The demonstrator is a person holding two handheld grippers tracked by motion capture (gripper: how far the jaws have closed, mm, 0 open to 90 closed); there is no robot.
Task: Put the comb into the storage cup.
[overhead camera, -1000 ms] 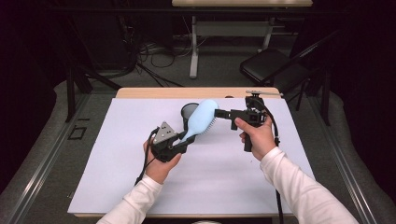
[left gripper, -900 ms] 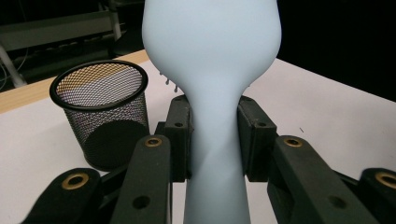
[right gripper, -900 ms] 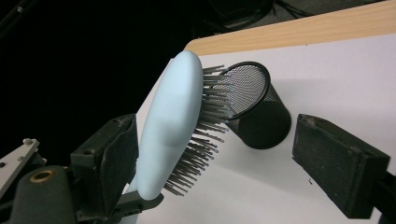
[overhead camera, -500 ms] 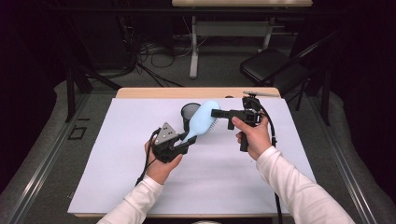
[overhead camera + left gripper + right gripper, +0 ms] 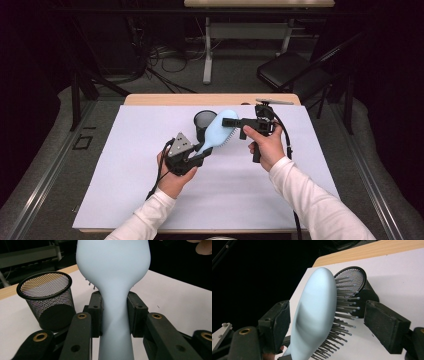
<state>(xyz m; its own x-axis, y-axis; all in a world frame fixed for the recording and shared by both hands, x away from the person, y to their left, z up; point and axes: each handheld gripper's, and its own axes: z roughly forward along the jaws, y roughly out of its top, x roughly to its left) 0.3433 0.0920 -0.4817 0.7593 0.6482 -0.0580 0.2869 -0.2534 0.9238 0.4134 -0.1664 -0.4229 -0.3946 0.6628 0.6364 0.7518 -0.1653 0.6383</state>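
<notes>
Clamping the narrow handle of the pale blue hairbrush (image 5: 113, 315), the left gripper (image 5: 197, 156) is keeping it lifted and slanted over the white table (image 5: 125, 200), probably so that the other hand can take its head. The right gripper (image 5: 329, 322) has just been closing: its jaws are standing on both sides of the head, not yet pressing. The brush is hanging just beside the black mesh cup (image 5: 204, 121), above its level.

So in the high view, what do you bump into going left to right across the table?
Left gripper → mesh cup → blue hairbrush → right gripper, whose jaws have just been closing around the brush head.
</notes>
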